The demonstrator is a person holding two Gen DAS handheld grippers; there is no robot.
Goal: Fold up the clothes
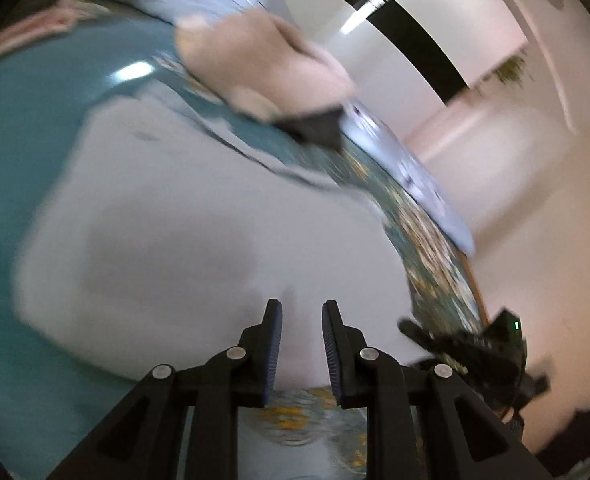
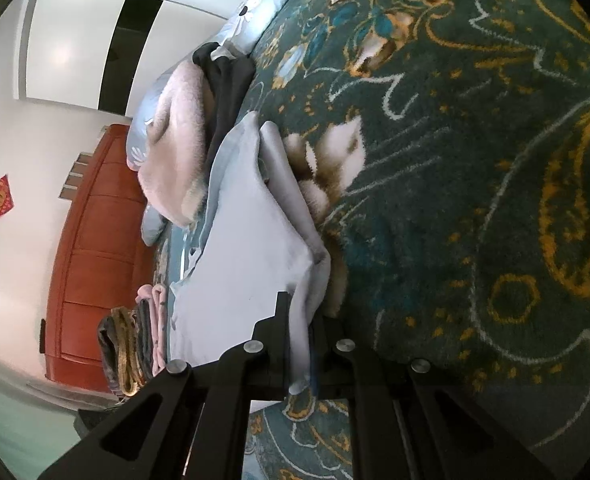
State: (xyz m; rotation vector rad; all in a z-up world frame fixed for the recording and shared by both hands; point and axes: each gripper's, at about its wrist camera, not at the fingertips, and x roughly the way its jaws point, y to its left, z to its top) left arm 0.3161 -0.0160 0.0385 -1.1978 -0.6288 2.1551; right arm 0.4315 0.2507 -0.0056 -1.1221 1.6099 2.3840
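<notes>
A pale grey-blue garment (image 1: pixel 183 216) lies partly folded on the teal floral bedspread (image 1: pixel 23 128). In the blurred left wrist view my left gripper (image 1: pixel 302 344) hovers over the garment's near edge with its jaws apart and nothing between them. My right gripper (image 2: pixel 301 344) is shut on a fold of the same garment (image 2: pixel 247 248), cloth pinched between its fingers at the garment's edge. The right gripper also shows in the left wrist view (image 1: pixel 475 344), low right.
A pink fluffy garment (image 2: pixel 175 148) and a dark garment (image 2: pixel 231 80) lie beyond the pale one. A stack of folded clothes (image 2: pixel 135 344) sits near the red-brown headboard (image 2: pixel 95 240). A pale blue floral quilt (image 1: pixel 427 184) runs along the bed's edge.
</notes>
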